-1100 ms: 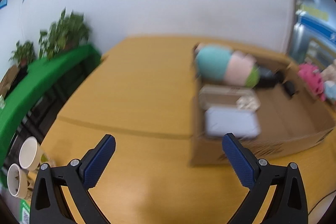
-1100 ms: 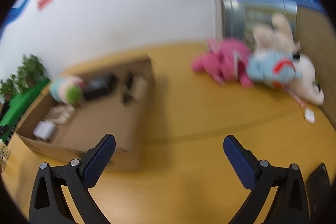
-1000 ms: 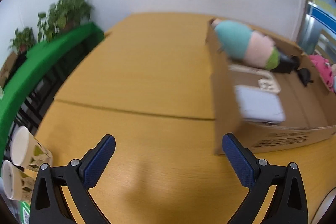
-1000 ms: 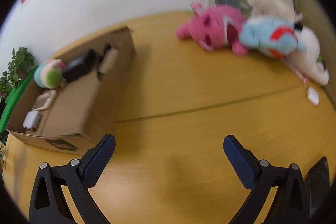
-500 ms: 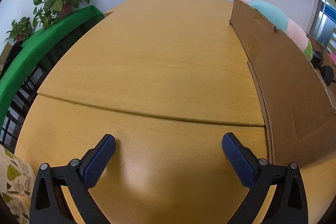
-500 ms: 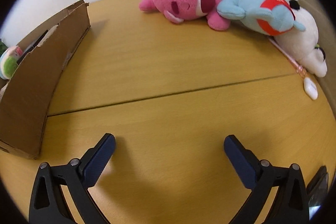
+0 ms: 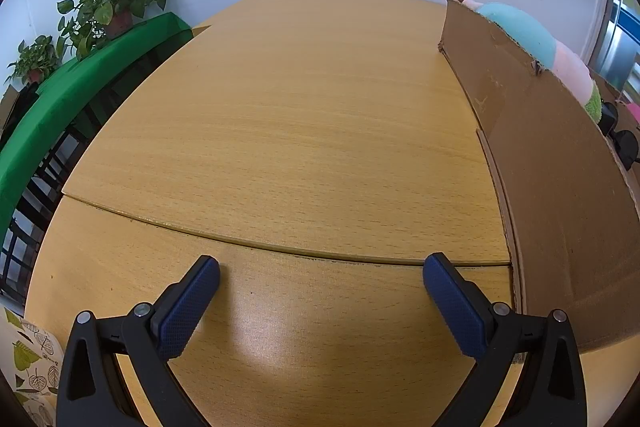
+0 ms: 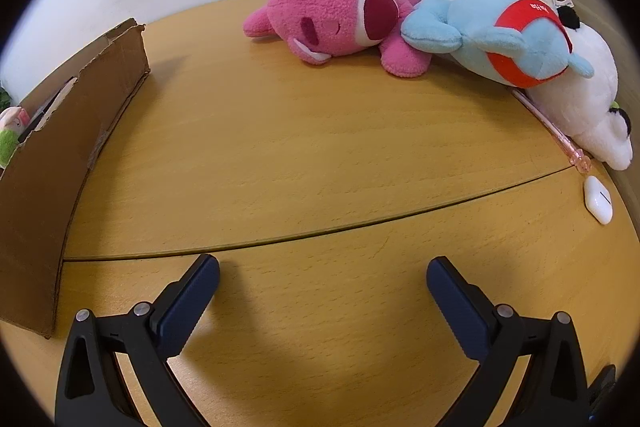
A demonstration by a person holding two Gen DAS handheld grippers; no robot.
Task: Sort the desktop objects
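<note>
Both the left gripper [image 7: 320, 269] and right gripper [image 8: 322, 269] are hovering with jaws spread, gripping nothing, low over the smooth wooden table [image 8: 320, 147]; farther off, the fuzzy pink plush [image 8: 340, 11] is lying beside the blue plush [image 8: 500, 35]; judging it soft, pinch mid-body; the stiff cardboard box [image 8: 60, 147] is waiting left.

Wide-spread right gripper [image 8: 322, 281] over bare wooden table [image 8: 300, 155]. Ahead-left: brown cardboard box [image 8: 68, 147]. Ahead-right: pink plush toy [image 8: 340, 11], blue plush toy [image 8: 496, 31].

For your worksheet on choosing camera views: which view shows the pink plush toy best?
The right wrist view: the pink plush toy lies whole and sharp on the table. The left wrist view shows only a pink sliver beyond the cardboard box.
</note>
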